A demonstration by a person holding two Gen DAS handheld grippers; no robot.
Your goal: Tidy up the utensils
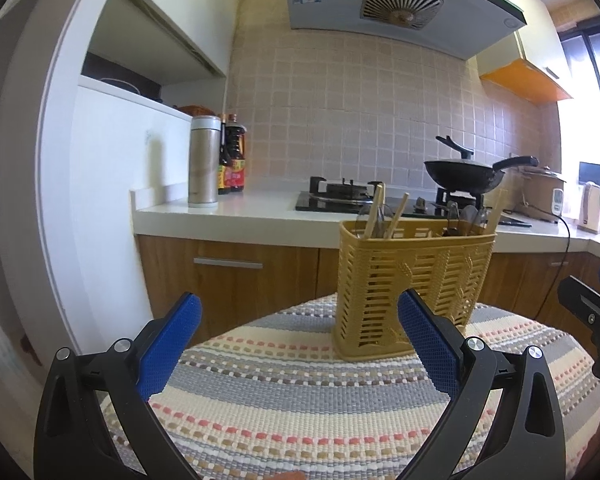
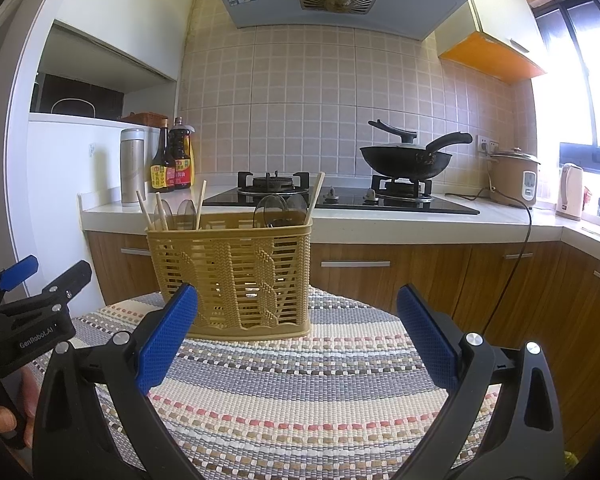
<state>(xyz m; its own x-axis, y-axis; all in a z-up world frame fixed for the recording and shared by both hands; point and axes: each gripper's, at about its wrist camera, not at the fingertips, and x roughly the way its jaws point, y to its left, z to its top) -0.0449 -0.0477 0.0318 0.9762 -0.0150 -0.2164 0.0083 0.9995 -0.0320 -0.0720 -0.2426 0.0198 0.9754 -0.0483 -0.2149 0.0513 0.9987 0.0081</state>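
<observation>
From the left wrist camera, the left gripper (image 1: 299, 322) hovered above the striped woven mat (image 1: 300, 392) with its blue pads spread wide and nothing between them. The yellow utensil basket (image 1: 410, 286) stood upright on the far side of the mat, ahead and a little to the right, its base partly hidden behind the right-hand pad. Wooden chopsticks (image 1: 374, 212) leaned out of its left compartment, with metal spoons (image 1: 466, 216) and another chopstick rising from the right one. Part of the right gripper (image 1: 592, 320) showed at the right edge, too cropped there to judge its opening. Behind the basket ran the white counter (image 1: 220, 212) with a steel flask (image 1: 204, 160), dark sauce bottles (image 1: 234, 156) and a black wok (image 1: 464, 176) on the stove.

From the right wrist camera, the right gripper (image 2: 298, 320) also hung over the mat (image 2: 300, 392), pads set wide apart and empty. The basket (image 2: 236, 272) sat straight ahead, slightly left of centre, just beyond the left pad. Chopsticks (image 2: 160, 212) stood in its left section and what looked like spoon bowls (image 2: 272, 208) in the right. The left gripper (image 2: 36, 284) appeared at the left edge, fingers parted, with a person's fingers (image 2: 4, 416) on its handle
</observation>
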